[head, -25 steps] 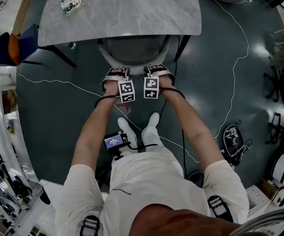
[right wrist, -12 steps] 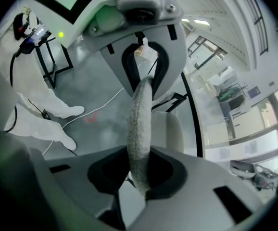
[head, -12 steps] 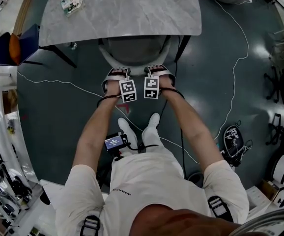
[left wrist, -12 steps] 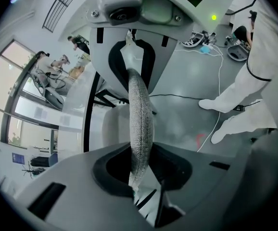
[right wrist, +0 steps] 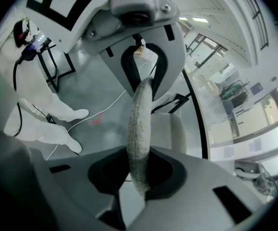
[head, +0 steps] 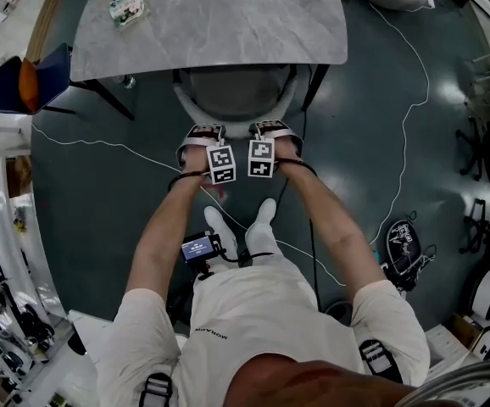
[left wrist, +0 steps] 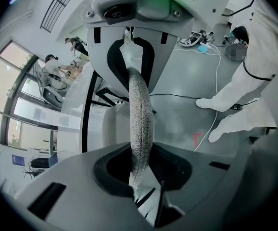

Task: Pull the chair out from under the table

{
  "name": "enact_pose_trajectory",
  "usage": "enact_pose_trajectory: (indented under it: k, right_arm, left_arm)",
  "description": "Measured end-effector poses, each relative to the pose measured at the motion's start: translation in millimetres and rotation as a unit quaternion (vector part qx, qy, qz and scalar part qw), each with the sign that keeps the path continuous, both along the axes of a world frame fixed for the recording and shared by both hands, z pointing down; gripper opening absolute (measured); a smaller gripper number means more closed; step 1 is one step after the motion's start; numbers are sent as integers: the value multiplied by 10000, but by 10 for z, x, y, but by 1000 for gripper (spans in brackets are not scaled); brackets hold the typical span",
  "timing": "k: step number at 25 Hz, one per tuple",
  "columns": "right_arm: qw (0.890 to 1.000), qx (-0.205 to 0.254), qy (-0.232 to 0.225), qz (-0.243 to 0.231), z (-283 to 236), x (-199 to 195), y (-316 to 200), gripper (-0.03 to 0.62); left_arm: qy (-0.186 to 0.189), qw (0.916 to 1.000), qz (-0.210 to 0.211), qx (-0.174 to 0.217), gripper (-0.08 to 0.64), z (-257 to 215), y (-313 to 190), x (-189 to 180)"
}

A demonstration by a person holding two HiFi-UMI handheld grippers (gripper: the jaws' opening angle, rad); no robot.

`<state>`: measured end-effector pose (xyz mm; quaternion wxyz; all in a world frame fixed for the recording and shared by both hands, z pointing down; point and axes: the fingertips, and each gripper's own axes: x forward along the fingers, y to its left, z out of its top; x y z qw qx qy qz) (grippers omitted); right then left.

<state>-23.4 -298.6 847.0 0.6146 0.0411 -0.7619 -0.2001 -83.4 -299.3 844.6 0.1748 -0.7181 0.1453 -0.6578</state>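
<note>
A grey chair with a curved pale back stands tucked under the marble-topped table; only its seat's near half and back rim show. My left gripper sits on the left part of the rim, and my right gripper sits beside it on the right part. In the left gripper view the rough grey rim runs straight through both jaws, which clamp it. The right gripper view shows the same rim between its jaws, which are closing on it.
Black table legs flank the chair. A blue and orange chair stands at the left. A white cable snakes over the dark floor, and a black bag lies at the right. My white shoes stand just behind the chair. Packets lie on the table.
Both grippers stay on the chair's back rim. Hands and chair have barely shifted in the head view.
</note>
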Motion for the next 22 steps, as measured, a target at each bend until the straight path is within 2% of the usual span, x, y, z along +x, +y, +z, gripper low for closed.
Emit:
enact_pose_trajectory:
  k: [22]
  right_arm:
    - [10000, -33, 43, -28, 19, 117, 619, 81]
  left_arm:
    - [50, 9998, -77, -151, 84, 21, 613, 116]
